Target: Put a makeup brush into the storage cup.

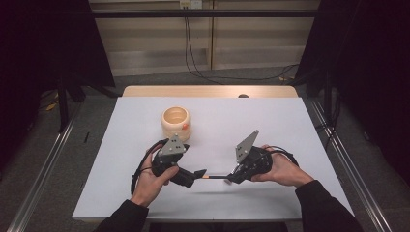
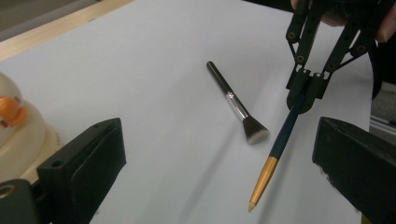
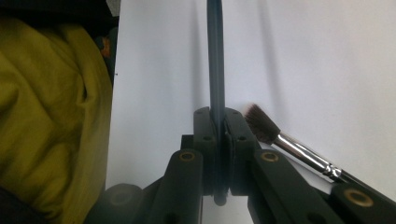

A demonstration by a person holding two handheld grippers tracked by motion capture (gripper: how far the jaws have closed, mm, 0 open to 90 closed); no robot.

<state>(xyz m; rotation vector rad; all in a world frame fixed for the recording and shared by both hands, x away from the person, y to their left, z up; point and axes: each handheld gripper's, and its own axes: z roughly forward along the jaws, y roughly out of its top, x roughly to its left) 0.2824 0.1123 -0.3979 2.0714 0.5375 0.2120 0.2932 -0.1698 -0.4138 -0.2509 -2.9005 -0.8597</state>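
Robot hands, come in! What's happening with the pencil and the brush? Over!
Right gripper shut on pencil, held above the table. Left gripper open, empty, pencil tip pointing at it. Brush lies flat on white table, close under the pencil.

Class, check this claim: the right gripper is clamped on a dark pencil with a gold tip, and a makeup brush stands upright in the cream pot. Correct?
Not quite. The right gripper does clamp the pencil, but the left gripper view shows the makeup brush lying flat on the white table, not in the pot.

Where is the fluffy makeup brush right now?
The makeup brush lies flat on the white table, just beside the right gripper, which holds a dark pen. In the right gripper view its bristles sit right of the shut jaws.
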